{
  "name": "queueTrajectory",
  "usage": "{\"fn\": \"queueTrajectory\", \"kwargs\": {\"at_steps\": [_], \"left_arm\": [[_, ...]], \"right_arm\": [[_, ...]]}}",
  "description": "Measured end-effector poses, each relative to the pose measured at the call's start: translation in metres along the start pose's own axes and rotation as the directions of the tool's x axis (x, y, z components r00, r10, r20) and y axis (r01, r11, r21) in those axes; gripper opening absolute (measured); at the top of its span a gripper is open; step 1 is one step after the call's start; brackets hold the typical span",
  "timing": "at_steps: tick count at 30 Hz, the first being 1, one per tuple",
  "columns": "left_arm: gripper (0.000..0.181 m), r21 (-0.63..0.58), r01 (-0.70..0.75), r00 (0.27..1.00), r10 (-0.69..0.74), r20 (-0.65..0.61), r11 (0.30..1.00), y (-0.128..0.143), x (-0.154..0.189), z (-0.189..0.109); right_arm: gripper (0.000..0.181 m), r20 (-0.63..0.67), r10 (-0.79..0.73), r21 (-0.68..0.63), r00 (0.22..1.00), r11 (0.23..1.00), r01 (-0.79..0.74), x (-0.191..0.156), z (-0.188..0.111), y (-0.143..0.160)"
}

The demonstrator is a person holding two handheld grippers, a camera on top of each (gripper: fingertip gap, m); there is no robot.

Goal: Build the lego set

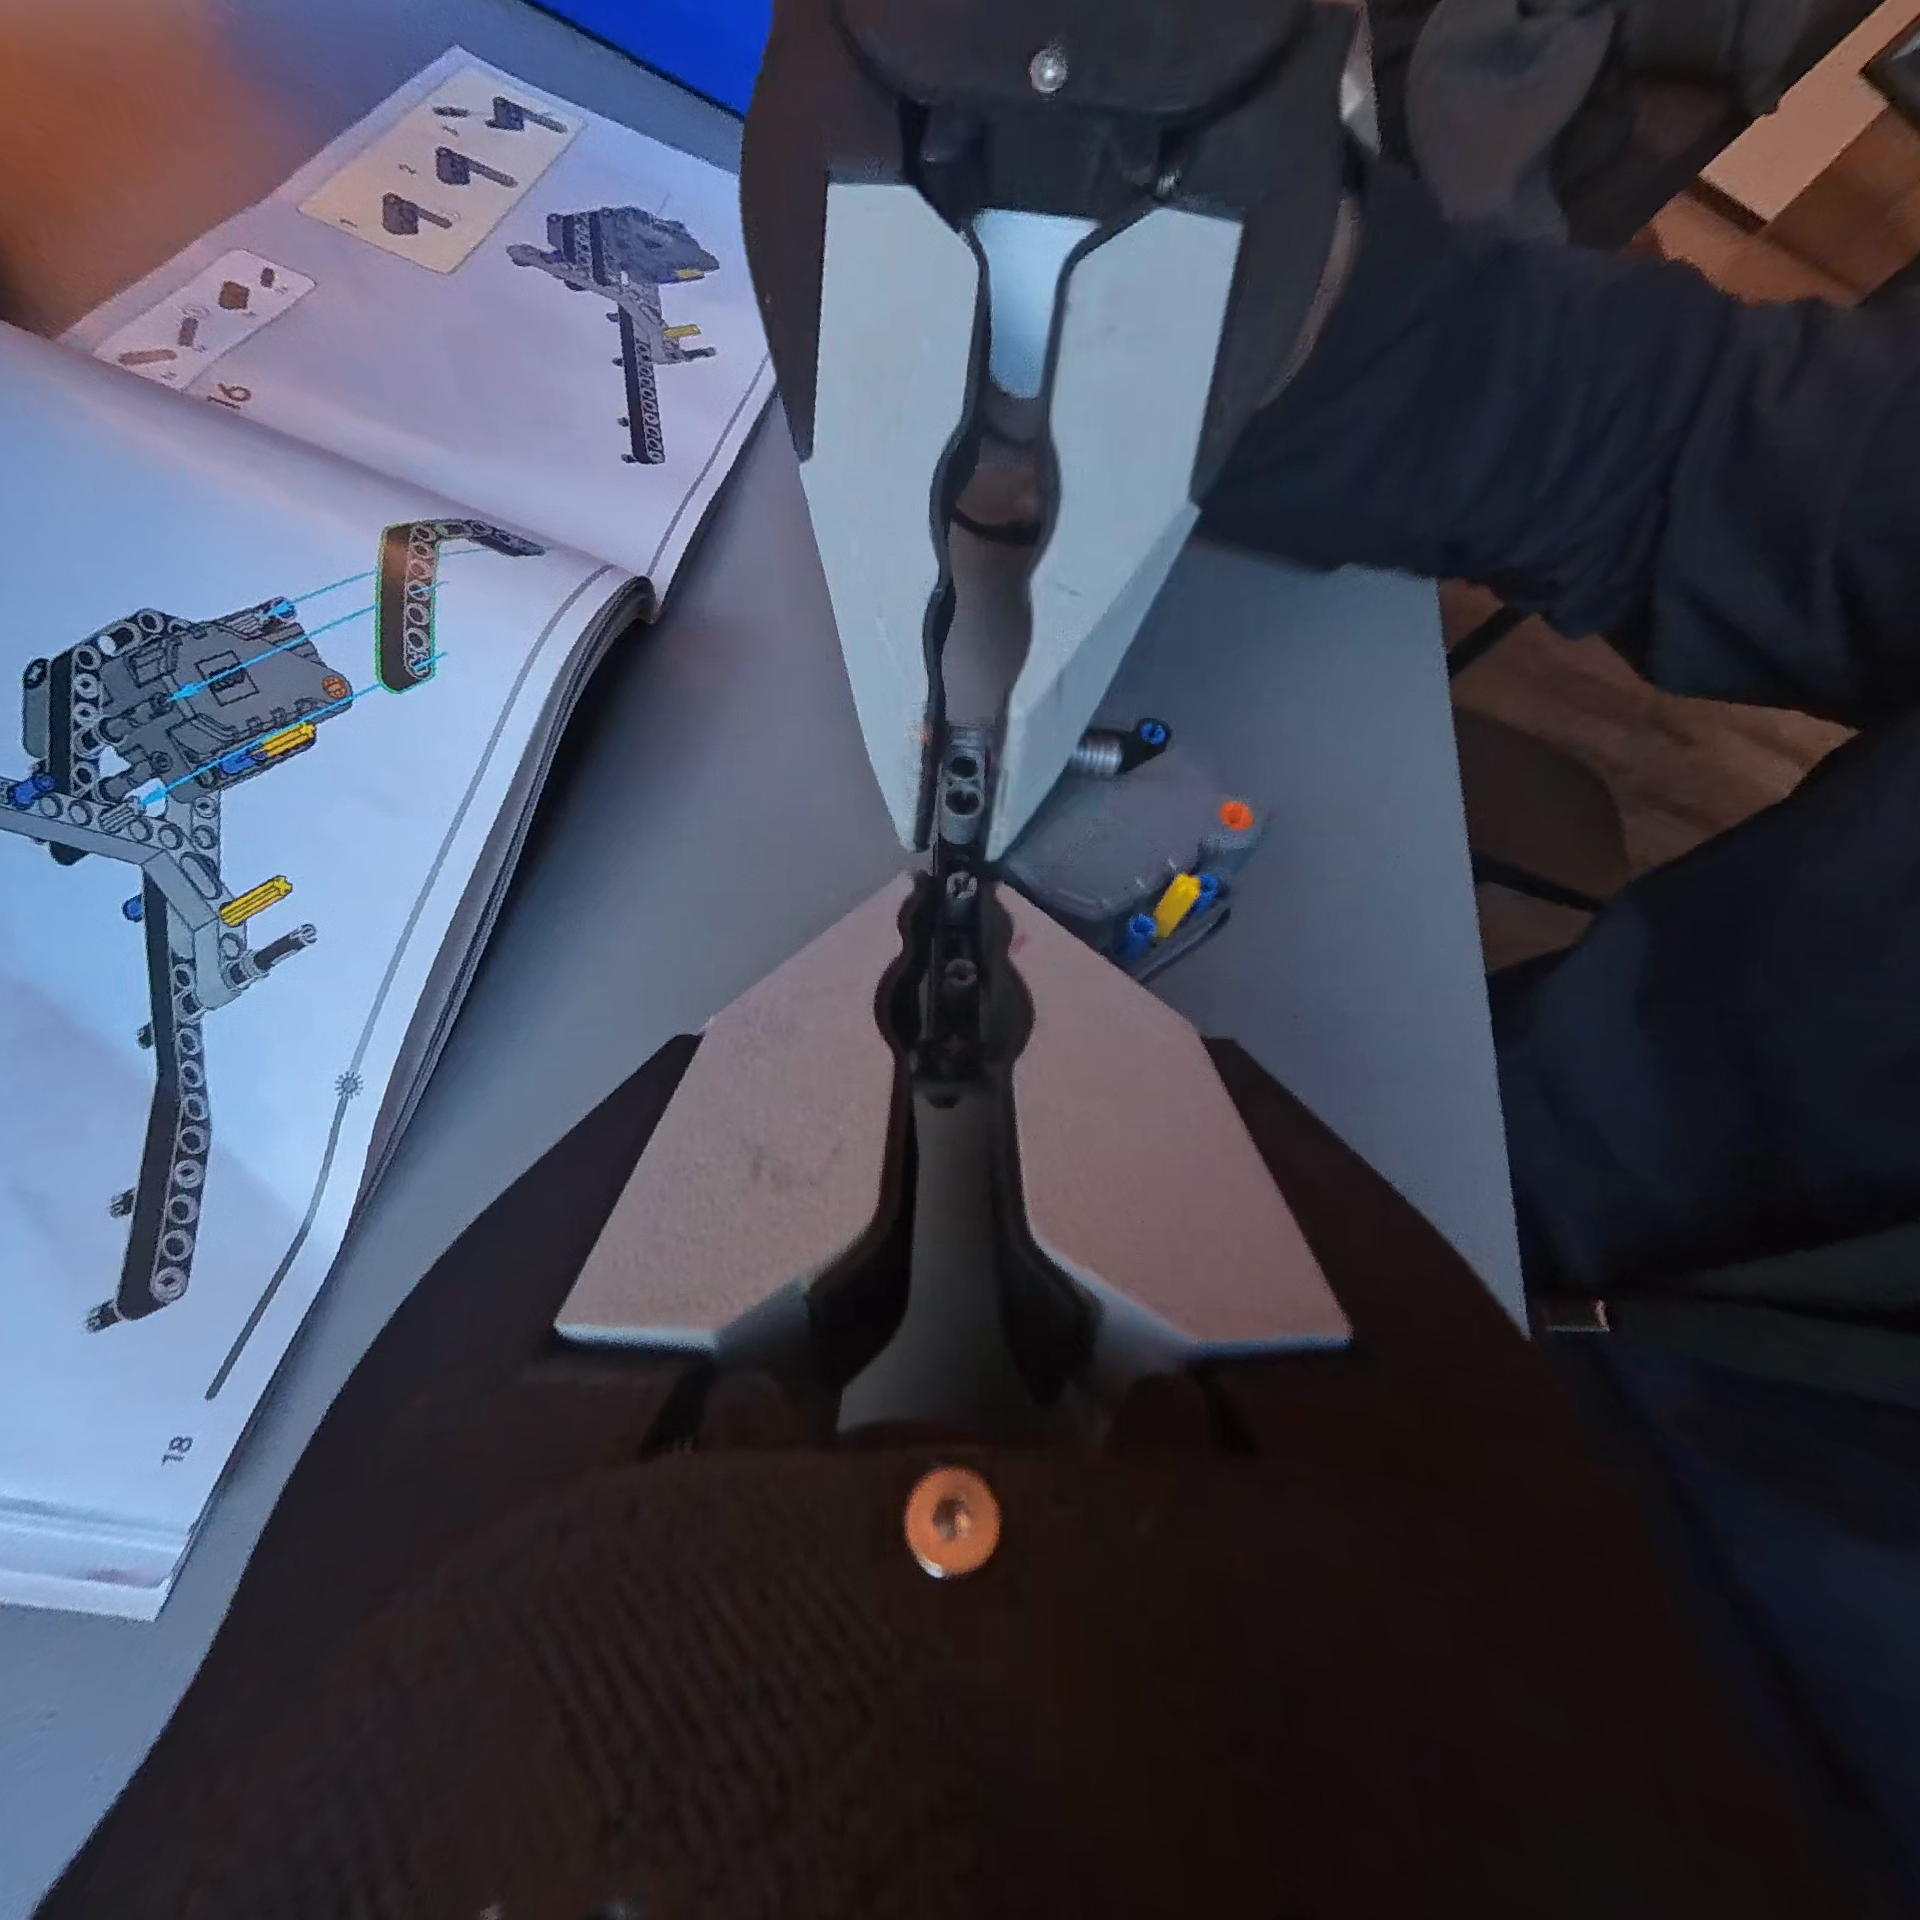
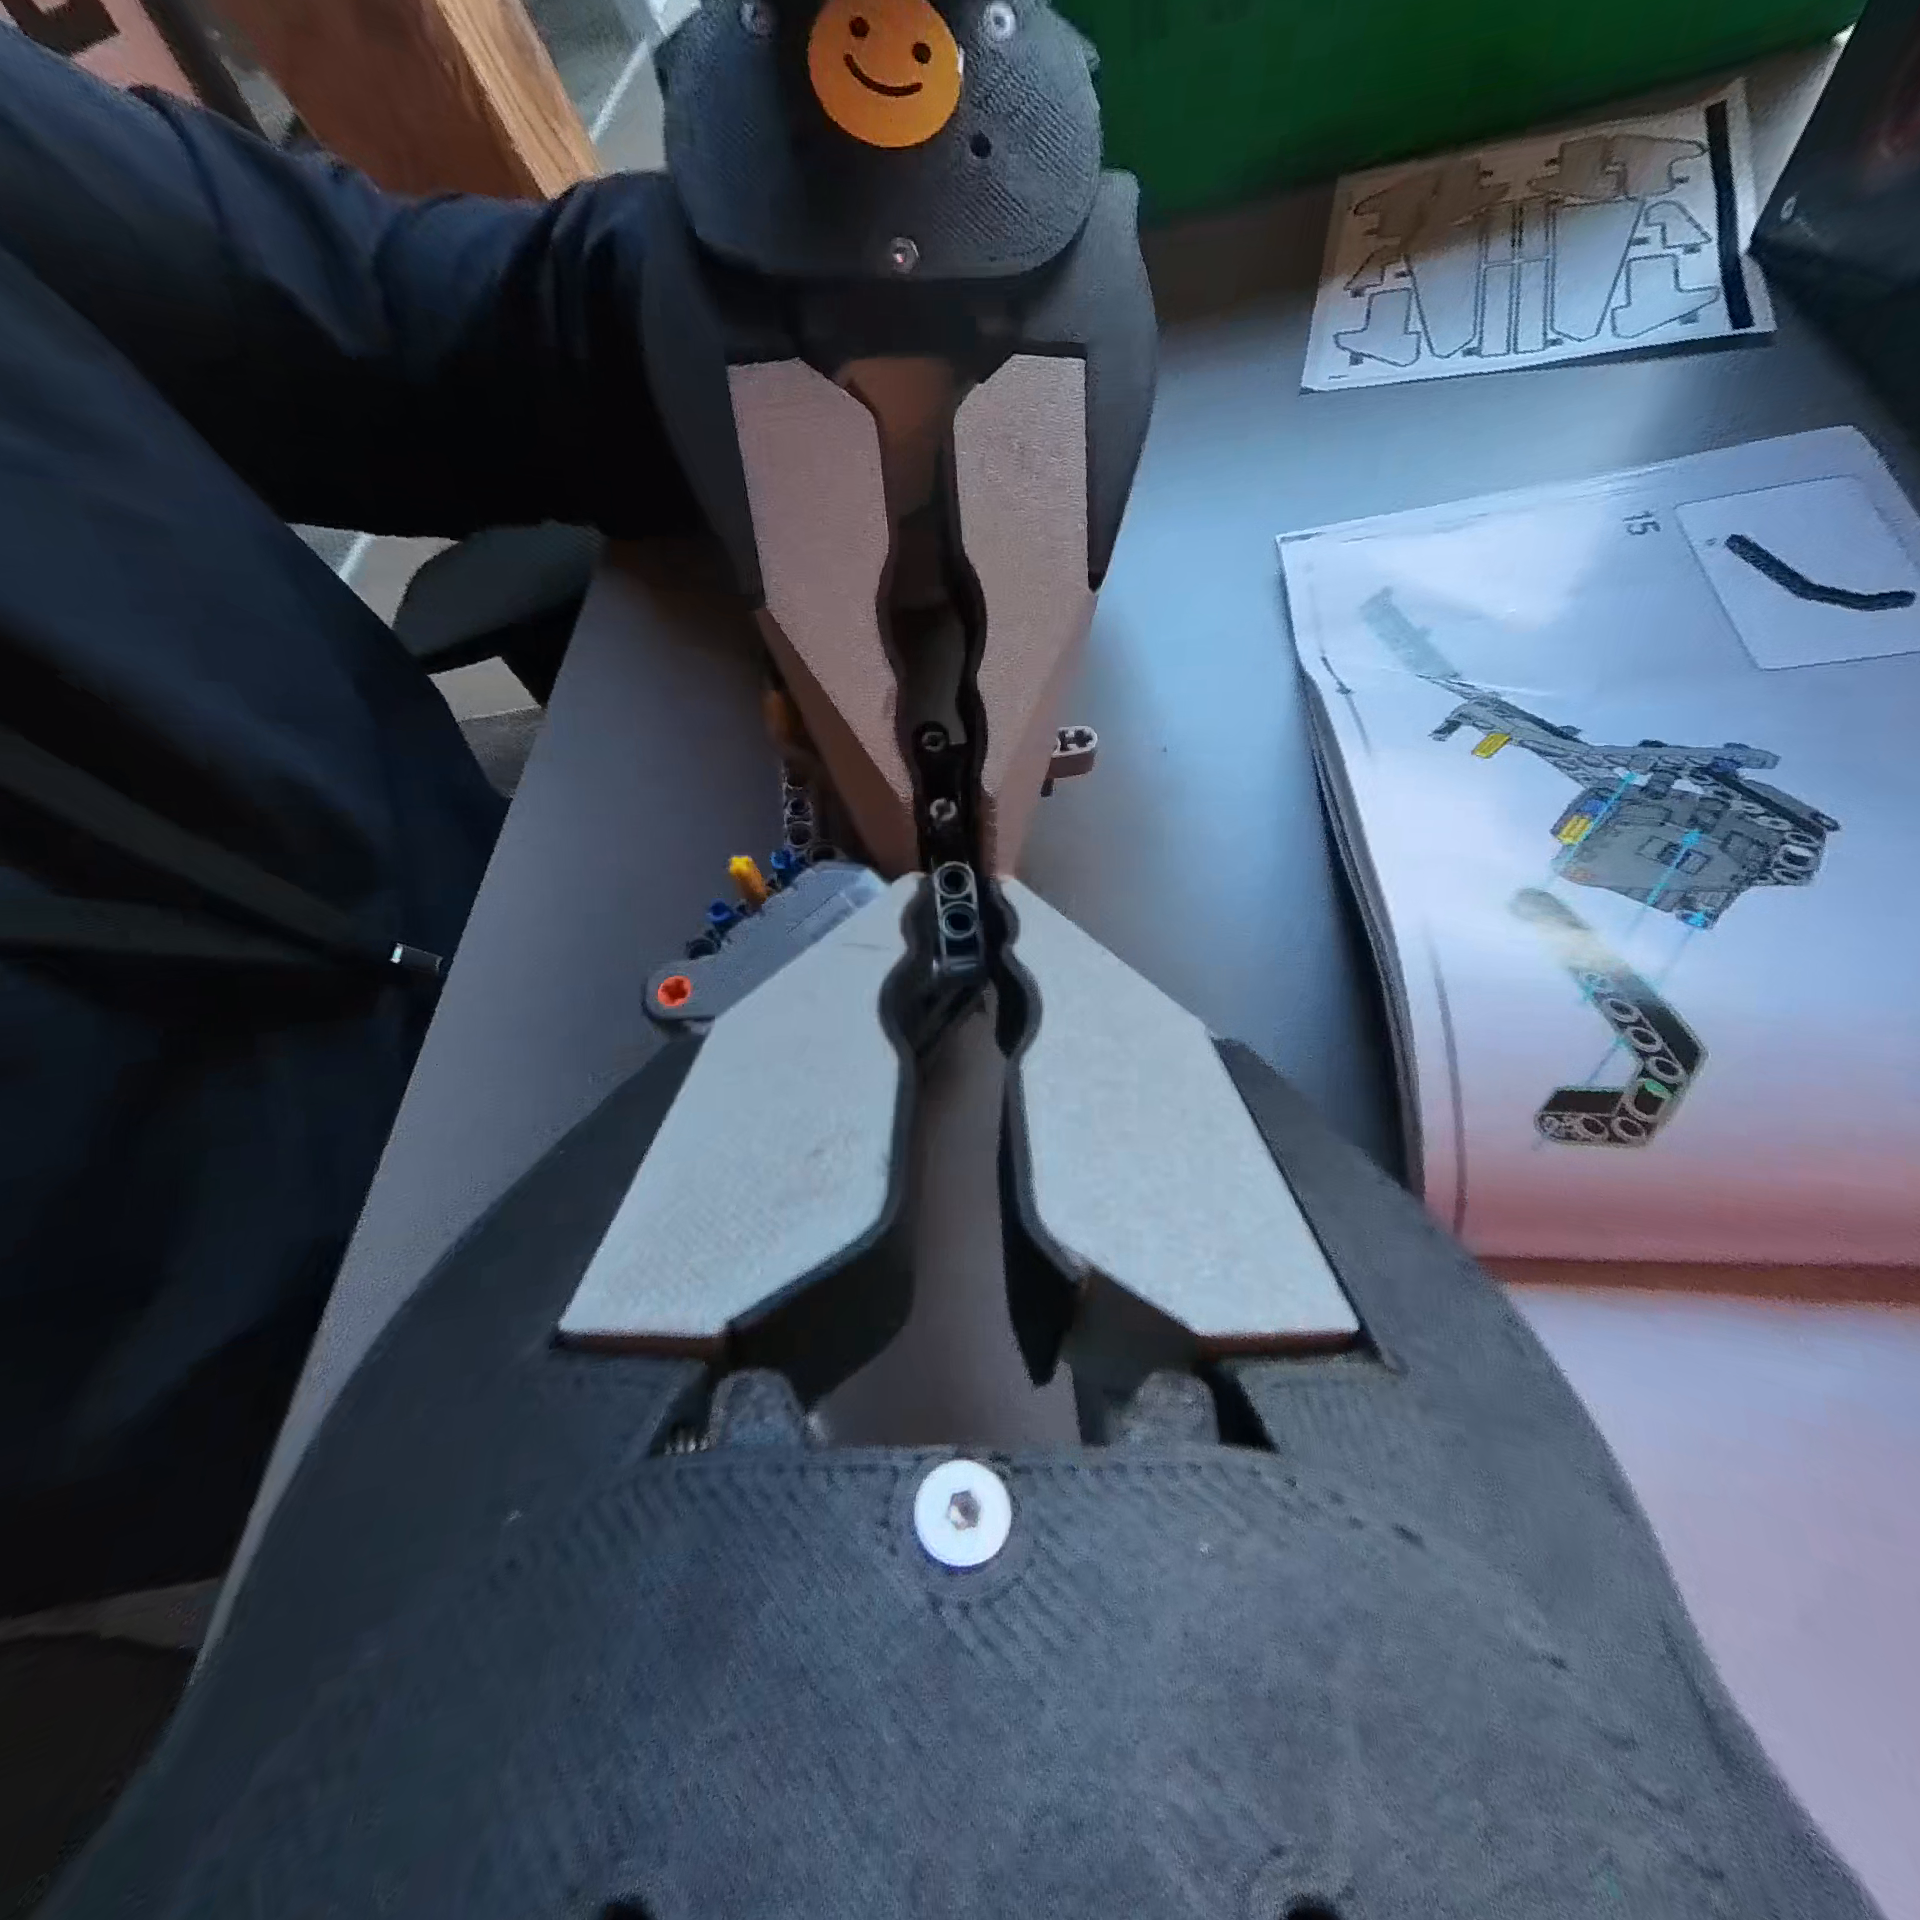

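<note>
My two grippers meet tip to tip above the grey table. My left gripper (image 1: 951, 888) is shut on a black holed lego beam (image 1: 958, 971) that runs along its jaws. My right gripper (image 1: 958, 826) comes in from the top and is shut on the beam's far end (image 1: 962, 790). In the right wrist view, my right gripper (image 2: 951, 899) grips the two-hole end of the beam (image 2: 956, 920), and the left gripper (image 2: 940, 847), with an orange smiley disc, holds the rest. A grey lego assembly (image 1: 1132, 862) with yellow, blue and orange pins lies on the table under the tips; it also shows in the right wrist view (image 2: 769, 935).
An open instruction booklet (image 1: 312, 727) lies left of the grippers; it also shows in the right wrist view (image 2: 1662, 883). A sticker sheet (image 2: 1527, 239) lies beyond it. A small spring part (image 1: 1117, 748) and a brown connector (image 2: 1075, 753) lie near the assembly. Dark sleeves (image 1: 1558, 416) and the table edge (image 1: 1455, 831) are close. Both grippers' tips are close together, under 4 cm apart.
</note>
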State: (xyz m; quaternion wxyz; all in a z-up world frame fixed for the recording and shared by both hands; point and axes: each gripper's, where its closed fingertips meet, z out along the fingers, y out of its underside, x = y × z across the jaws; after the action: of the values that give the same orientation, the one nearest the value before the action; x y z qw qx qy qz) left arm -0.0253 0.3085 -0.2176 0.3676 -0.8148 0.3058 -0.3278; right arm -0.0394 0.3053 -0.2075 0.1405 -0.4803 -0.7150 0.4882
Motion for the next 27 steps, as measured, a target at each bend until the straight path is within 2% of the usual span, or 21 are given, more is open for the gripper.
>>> {"fn": "queueTrajectory", "kwargs": {"at_steps": [4, 8, 12, 16, 24, 26, 27], "left_arm": [[0.005, -0.054, -0.027, 0.999, 0.029, 0.031, 0.998, 0.008, -0.002, 0.003], [0.005, -0.021, 0.049, 0.998, -0.048, 0.037, 0.999, 0.007, -0.009, -0.004], [0.006, 0.114, 0.228, 0.971, -0.217, -0.099, 0.967, -0.01, -0.008, -0.013], [0.007, 0.201, 0.296, 0.948, -0.261, -0.182, 0.934, -0.023, -0.004, -0.018], [0.006, 0.232, 0.34, 0.931, -0.29, -0.223, 0.912, -0.03, -0.004, -0.019], [0.006, 0.162, 0.333, 0.933, -0.301, -0.197, 0.929, -0.019, -0.003, -0.013], [0.006, 0.171, 0.327, 0.937, -0.295, -0.189, 0.929, -0.02, -0.004, -0.014]], "right_arm": [[0.006, -0.023, -0.015, -0.024, 1.0, 1.0, 0.014, 0.001, 0.005, 0.007], [0.006, -0.139, 0.002, 0.02, 0.99, 1.0, 0.001, 0.01, 0.007, -0.002], [0.005, -0.056, 0.143, 0.201, 0.988, 0.971, -0.129, 0.012, -0.003, -0.024], [0.005, 0.117, 0.28, 0.35, 0.953, 0.886, -0.304, 0.012, -0.014, -0.04], [0.002, 0.16, 0.301, 0.414, 0.94, 0.844, -0.341, 0.014, -0.023, -0.049], [0.0, 0.164, 0.323, 0.587, 0.932, 0.727, -0.355, 0.03, -0.063, -0.069], [0.0, 0.09, 0.328, 0.65, 0.94, 0.696, -0.305, 0.041, -0.085, -0.069]]}}
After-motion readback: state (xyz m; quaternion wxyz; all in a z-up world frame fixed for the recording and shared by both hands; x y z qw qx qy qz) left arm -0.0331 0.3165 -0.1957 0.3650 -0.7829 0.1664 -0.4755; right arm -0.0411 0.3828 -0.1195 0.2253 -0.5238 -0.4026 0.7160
